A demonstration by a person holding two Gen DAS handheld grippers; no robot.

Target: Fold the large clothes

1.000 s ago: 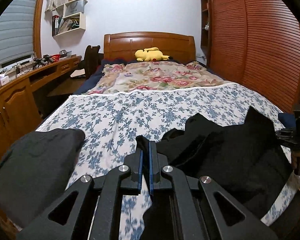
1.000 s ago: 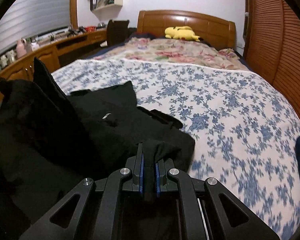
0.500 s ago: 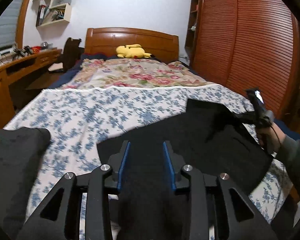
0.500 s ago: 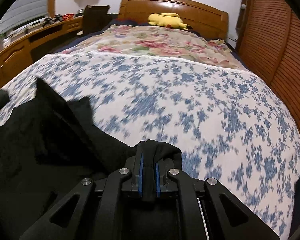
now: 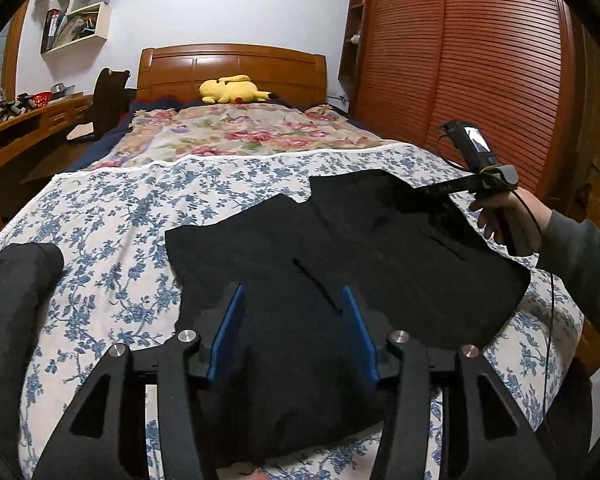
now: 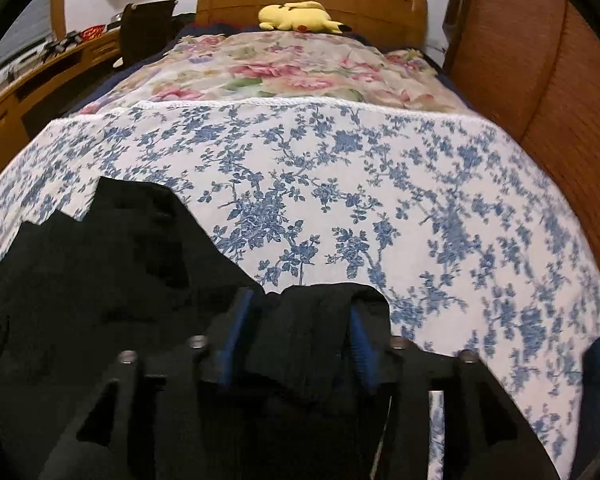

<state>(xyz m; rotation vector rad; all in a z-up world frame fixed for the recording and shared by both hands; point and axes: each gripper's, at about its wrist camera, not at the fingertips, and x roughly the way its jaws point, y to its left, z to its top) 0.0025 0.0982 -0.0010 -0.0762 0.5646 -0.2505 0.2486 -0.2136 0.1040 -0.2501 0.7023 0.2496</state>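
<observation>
Left wrist view: both jaws opening over black garment [image 5: 340, 248], cloth loose between; yellow plush [image 5: 230, 90] far beyond.

And both let go! The left hand-held gripper [image 5: 292, 328], clamped tight a second ago, is opening over the black garment [image 5: 340, 264], its pads off the cloth. The right hand-held gripper [image 6: 296, 340] is opening too, cloth loose between its pads. The garment, bunched up before, now lies spread flat on the bed [image 5: 120, 216]
</observation>
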